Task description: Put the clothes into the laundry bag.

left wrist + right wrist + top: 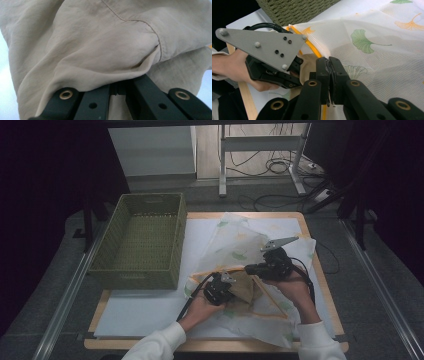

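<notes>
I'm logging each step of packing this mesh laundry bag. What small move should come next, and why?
Probably push the left gripper deeper into the mesh bag. It is shut on the beige garment, which sits only partly inside the opening, while the right gripper pinches the orange rim to hold it open.

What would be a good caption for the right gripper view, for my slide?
Right tool pinching the leaf-print mesh bag by its orange rim while the left tool pushes beige cloth inside.

We've open room on the white mat [145,312] front-left, below the wicker basket [141,240], which blocks the left side. Mesh laundry bag [240,245] w/ beige cloth [100,45] covers centre-right; both grippers crowd there, near each other.
</notes>
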Action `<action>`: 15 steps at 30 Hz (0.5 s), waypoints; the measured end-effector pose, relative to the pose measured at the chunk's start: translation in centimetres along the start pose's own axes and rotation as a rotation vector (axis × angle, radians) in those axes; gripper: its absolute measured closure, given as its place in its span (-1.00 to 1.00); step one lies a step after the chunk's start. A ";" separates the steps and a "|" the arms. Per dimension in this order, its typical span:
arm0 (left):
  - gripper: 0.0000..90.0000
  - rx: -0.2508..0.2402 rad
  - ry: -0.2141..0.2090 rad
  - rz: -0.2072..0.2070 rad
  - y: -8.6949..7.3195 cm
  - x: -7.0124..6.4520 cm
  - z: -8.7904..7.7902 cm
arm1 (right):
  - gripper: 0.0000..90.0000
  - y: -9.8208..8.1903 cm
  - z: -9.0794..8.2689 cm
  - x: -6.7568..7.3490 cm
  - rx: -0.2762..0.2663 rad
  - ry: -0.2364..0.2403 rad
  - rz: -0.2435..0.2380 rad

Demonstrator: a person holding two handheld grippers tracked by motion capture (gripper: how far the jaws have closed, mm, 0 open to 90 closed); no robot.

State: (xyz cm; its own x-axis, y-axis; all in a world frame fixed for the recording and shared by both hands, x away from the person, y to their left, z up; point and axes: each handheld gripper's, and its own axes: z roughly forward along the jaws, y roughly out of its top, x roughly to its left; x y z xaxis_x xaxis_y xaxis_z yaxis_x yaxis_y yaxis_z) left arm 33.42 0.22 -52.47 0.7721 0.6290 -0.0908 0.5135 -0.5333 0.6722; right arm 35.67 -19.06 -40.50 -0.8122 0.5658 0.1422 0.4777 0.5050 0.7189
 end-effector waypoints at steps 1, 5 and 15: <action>1.00 -0.001 0.000 0.000 0.1 0.0 0.1 | 0.89 0.0 0.0 0.0 0.000 0.000 0.000; 1.00 -0.004 -0.003 0.005 0.2 0.1 0.2 | 0.89 -0.1 0.0 -0.1 0.002 -0.002 0.001; 1.00 -0.014 -0.035 0.005 0.1 -0.4 -0.6 | 0.89 -0.1 -0.1 -0.3 0.000 -0.003 0.004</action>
State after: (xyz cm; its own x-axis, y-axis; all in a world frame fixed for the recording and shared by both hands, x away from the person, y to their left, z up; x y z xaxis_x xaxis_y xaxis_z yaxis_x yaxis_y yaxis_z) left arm 32.99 0.23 -51.94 0.7872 0.6063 -0.1126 0.5045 -0.5282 0.6830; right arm 35.79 -19.32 -40.56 -0.8092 0.5698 0.1432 0.4811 0.5028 0.7181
